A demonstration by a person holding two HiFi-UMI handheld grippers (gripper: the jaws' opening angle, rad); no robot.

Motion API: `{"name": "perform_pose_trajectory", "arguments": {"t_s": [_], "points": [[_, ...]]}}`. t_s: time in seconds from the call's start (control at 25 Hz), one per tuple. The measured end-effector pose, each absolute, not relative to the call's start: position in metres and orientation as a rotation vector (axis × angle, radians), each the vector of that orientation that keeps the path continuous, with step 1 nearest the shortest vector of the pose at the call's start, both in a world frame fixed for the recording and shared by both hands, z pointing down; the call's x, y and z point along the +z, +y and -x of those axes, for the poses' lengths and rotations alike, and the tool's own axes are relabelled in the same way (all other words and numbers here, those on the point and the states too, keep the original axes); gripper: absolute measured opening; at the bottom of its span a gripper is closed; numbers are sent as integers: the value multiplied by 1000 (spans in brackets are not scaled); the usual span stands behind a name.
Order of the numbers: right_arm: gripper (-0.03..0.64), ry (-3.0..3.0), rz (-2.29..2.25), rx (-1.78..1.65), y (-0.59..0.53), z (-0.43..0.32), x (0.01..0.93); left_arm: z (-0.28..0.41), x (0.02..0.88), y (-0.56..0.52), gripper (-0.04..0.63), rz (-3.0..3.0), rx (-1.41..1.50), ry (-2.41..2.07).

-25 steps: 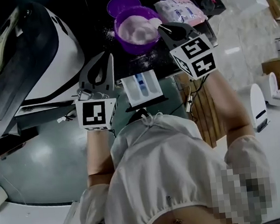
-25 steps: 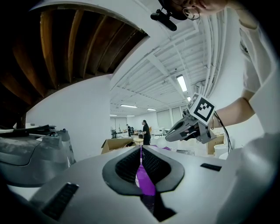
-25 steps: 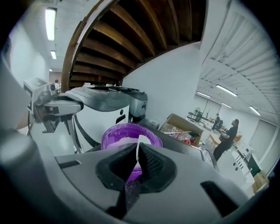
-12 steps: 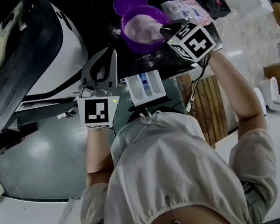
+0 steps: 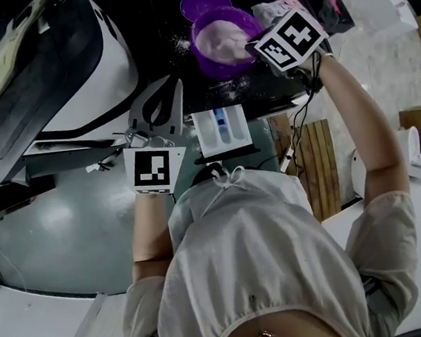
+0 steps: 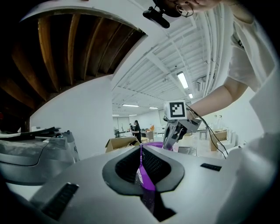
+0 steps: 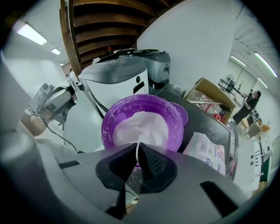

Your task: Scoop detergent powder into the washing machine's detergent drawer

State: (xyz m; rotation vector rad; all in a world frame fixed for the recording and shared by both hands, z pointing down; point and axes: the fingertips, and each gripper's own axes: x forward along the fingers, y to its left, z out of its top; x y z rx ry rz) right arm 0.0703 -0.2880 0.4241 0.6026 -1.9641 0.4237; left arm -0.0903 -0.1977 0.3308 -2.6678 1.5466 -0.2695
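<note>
R tool [image 7: 138, 154] is at the bowl [image 7: 105, 127] of powder [image 7: 142, 127], jaws shut on a thin white strip, prob. the scoop handle. L tool [image 6: 141, 151] is near-closed and holds nothing, beside the open drawer [image 5: 221, 129]. Drawer looks unfilled, so scoop + tip are still to do.

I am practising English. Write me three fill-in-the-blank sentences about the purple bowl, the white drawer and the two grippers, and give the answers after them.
1. The round purple plastic bowl is filled with white ____.
2. In the head view the left gripper shows to the left of the white pull-out detergent drawer, while the gripper at the bowl is the ____ one.
3. The narrow middle part of this drawer is coloured ____.

Answers: powder; right; blue
</note>
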Motion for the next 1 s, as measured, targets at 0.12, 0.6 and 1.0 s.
{"name": "perform_pose_trajectory", "arguments": {"t_s": [0.12,0.6,1.0], "points": [[11,-1974,-562,529,-284,-65,427,90,330,-196,29,2648,-254,1548],[11,-2138,-543,1079,-281,-49,411,88,327,-197,29,2633,-292,1587],[11,-2264,-523,1344,-280,-52,394,75,320,-196,29,2590,-280,1575]]}}
